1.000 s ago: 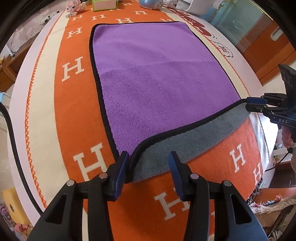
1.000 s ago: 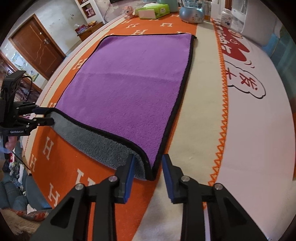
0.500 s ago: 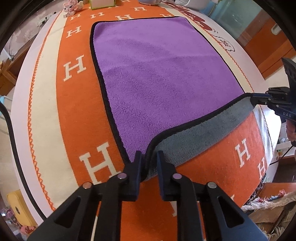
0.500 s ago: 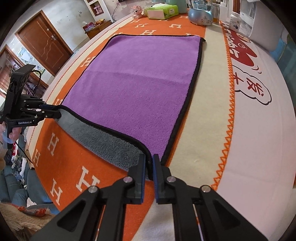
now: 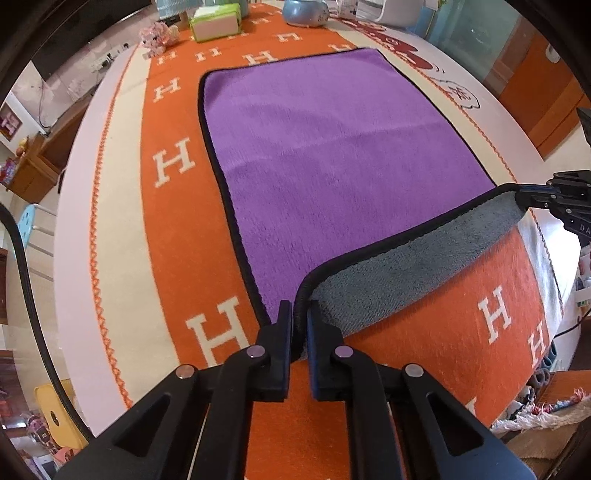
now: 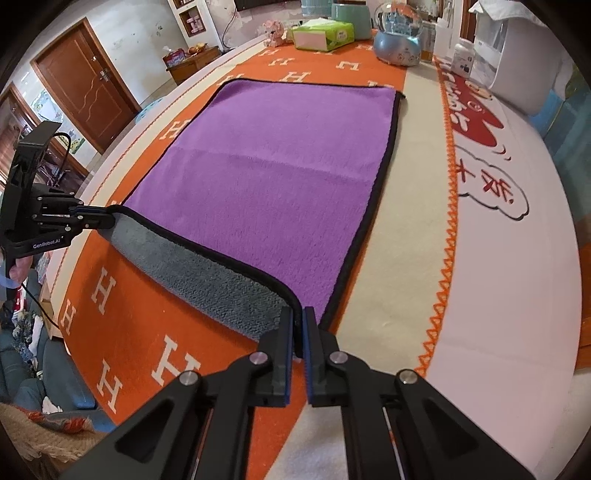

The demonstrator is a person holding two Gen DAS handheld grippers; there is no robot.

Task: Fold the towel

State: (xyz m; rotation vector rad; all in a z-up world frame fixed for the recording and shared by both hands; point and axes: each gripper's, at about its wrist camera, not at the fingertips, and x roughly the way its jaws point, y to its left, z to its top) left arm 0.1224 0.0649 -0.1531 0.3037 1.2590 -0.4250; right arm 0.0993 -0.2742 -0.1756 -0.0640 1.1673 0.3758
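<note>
A purple towel (image 5: 332,155) with a black hem and grey underside (image 5: 406,269) lies spread on the orange tablecloth; it also shows in the right wrist view (image 6: 280,166). My left gripper (image 5: 300,314) is shut on the towel's near left corner and holds it lifted. My right gripper (image 6: 298,321) is shut on the near right corner, also lifted. The near edge hangs raised between them, grey side showing (image 6: 207,273). The right gripper shows at the right of the left wrist view (image 5: 524,195), and the left gripper at the left of the right wrist view (image 6: 107,218).
An orange tablecloth (image 5: 177,229) with white H letters covers the table. At the far end stand a green tissue box (image 6: 325,35), a blue globe ornament (image 6: 399,48), a pink toy (image 6: 274,33) and white appliances (image 6: 517,55). The table edge drops off near me.
Both grippers closed from open onto the towel's near corners. They have since lifted the near edge higher, showing more of the grey underside.
</note>
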